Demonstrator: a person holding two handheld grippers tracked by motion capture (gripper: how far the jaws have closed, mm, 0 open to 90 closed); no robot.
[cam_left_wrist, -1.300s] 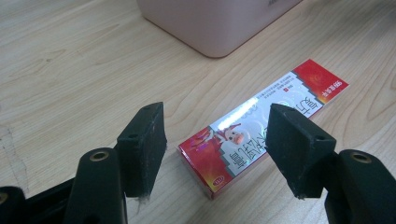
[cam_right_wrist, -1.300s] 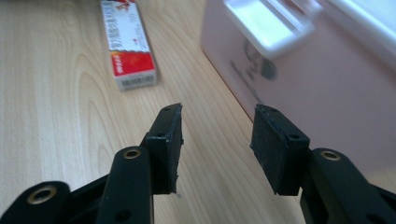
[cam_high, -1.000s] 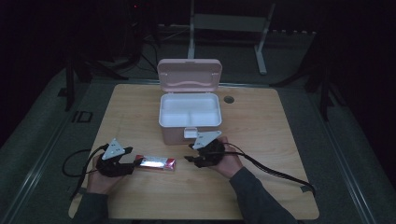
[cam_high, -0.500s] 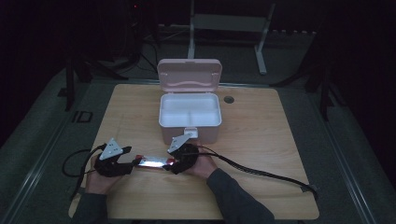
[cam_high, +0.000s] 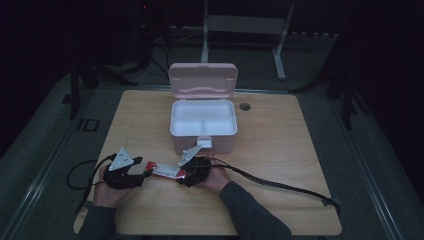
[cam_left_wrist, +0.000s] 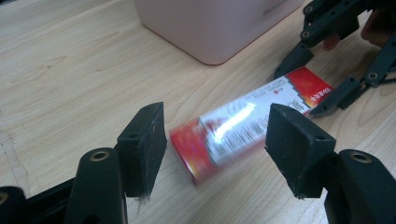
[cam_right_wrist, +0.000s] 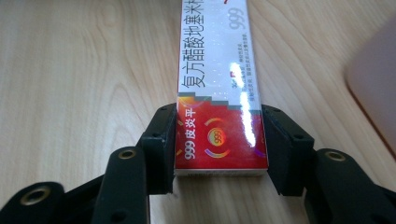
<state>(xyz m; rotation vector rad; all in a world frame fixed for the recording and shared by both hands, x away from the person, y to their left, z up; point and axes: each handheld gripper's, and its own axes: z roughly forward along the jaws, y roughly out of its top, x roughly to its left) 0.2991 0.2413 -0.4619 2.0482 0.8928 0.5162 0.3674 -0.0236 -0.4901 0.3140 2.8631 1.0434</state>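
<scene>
Our right tongs (cam_right_wrist: 219, 140) clamp the red end of the carton (cam_right_wrist: 217, 84) lying on the table (cam_high: 280, 150); left tongs (cam_left_wrist: 217, 140) stand apart around its other end. We should lift level toward the open box (cam_high: 202, 122).

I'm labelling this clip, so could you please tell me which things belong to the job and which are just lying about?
In the job:
- red box, gripped at one end by the right gripper
- left gripper, open around its other end
- pink case, lid open

Lying about:
- table
- frame behind it
</scene>
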